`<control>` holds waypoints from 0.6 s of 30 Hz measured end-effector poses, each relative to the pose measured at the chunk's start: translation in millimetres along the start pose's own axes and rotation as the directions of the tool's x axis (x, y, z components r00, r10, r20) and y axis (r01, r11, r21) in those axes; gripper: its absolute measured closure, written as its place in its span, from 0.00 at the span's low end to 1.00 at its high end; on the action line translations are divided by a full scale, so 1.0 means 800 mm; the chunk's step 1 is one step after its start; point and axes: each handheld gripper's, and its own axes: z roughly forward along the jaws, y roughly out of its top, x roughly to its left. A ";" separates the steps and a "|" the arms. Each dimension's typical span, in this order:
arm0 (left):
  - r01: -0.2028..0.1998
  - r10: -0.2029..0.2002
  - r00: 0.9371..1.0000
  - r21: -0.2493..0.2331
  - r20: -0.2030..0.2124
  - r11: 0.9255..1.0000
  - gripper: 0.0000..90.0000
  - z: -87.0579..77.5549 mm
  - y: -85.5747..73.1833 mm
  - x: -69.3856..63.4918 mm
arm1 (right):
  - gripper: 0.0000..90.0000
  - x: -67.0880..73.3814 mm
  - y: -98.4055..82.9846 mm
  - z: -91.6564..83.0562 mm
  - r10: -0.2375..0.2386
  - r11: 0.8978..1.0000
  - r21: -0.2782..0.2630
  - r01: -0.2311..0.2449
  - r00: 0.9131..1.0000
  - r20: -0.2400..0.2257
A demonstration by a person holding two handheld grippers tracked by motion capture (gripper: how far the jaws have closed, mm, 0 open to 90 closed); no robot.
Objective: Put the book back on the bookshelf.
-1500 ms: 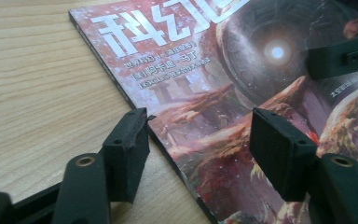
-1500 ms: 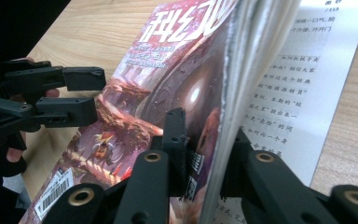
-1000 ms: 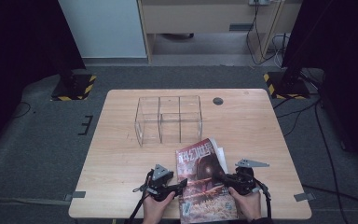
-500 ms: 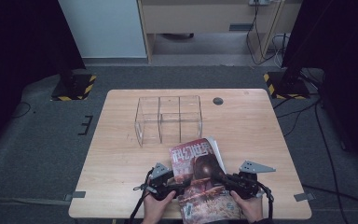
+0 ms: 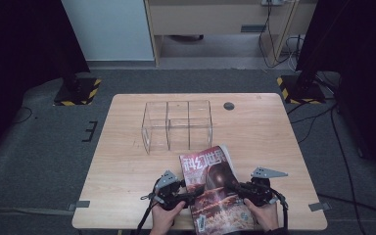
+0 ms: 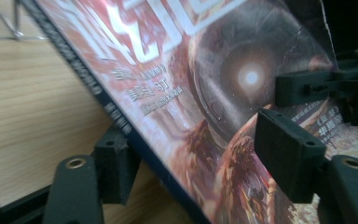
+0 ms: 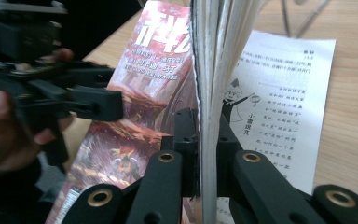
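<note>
A: Magazine (image 5: 214, 191) — where, relative to the clear acrylic organizer (image 5: 177, 125)?

B: Just on the near side of organizer, top corner close to its front wall, not touching as far as visible. Rest running toward near edge of wooden table (image 5: 122, 166).

A: Long axis?

B: Roughly front-to-back, tilted a little; title end toward organizer, bottom end toward the person. Cover facing up and leaning to the left, spine side on the left.

A: Flat?

B: No. Cover and a block of pages lifted, standing nearly on edge in right gripper view; one printed page with a cartoon figure lying flat on table beneath (image 7: 279, 93).

A: Right gripper (image 5: 235, 187)?

B: Clenched on the lifted page block at the fore edge, pads pressing both sides of the paper (image 7: 208, 154). Held on the magazine's right side, farther from organizer than the title.

A: Left gripper (image 5: 190, 197)?

B: At magazine's left edge, near spine. Jaws straddling the spine edge, one pad under (image 6: 114, 163), one above the cover. Gap visible between upper pad and cover, so released, not gripping. Jaws just been closing somewhat, magazine edge between them.

A: Anything else near organizer?

B: Small dark round disc (image 5: 229, 105) on table, right of organizer's far corner, well apart from magazine.

A: Hands?

B: Both at near table edge, one behind each gripper.
</note>
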 end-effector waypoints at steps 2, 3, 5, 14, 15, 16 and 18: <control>-0.013 0.013 1.000 0.009 -0.010 1.000 0.38 0.003 -0.001 -0.002 | 0.95 0.004 0.001 0.002 -0.022 1.000 -0.001 0.022 1.000 -0.017; -0.023 0.023 0.999 0.010 -0.023 1.000 0.44 0.003 -0.001 -0.002 | 0.95 0.006 0.001 0.003 -0.033 0.999 0.002 0.033 0.999 -0.015; -0.016 0.017 0.999 0.011 -0.041 1.000 0.48 0.001 0.000 -0.001 | 0.95 0.005 0.001 0.003 -0.030 1.000 0.000 0.030 0.999 -0.015; 0.035 -0.033 0.997 0.023 -0.071 0.999 0.76 -0.007 0.007 -0.002 | 0.93 0.002 -0.001 0.007 -0.028 1.000 0.013 0.028 1.000 -0.005; 0.026 -0.024 0.997 0.025 -0.070 0.999 0.78 -0.010 0.010 -0.004 | 0.92 0.002 -0.001 0.008 -0.030 0.999 0.012 0.030 1.000 -0.002; 0.022 -0.020 0.997 0.024 -0.069 0.999 0.79 -0.011 0.012 -0.006 | 0.91 0.001 -0.001 0.008 -0.031 0.999 0.013 0.031 1.000 0.003; 0.000 0.002 0.998 0.025 -0.067 1.000 0.81 -0.014 0.016 -0.009 | 0.87 0.000 -0.002 0.009 -0.038 0.999 0.019 0.038 0.999 0.013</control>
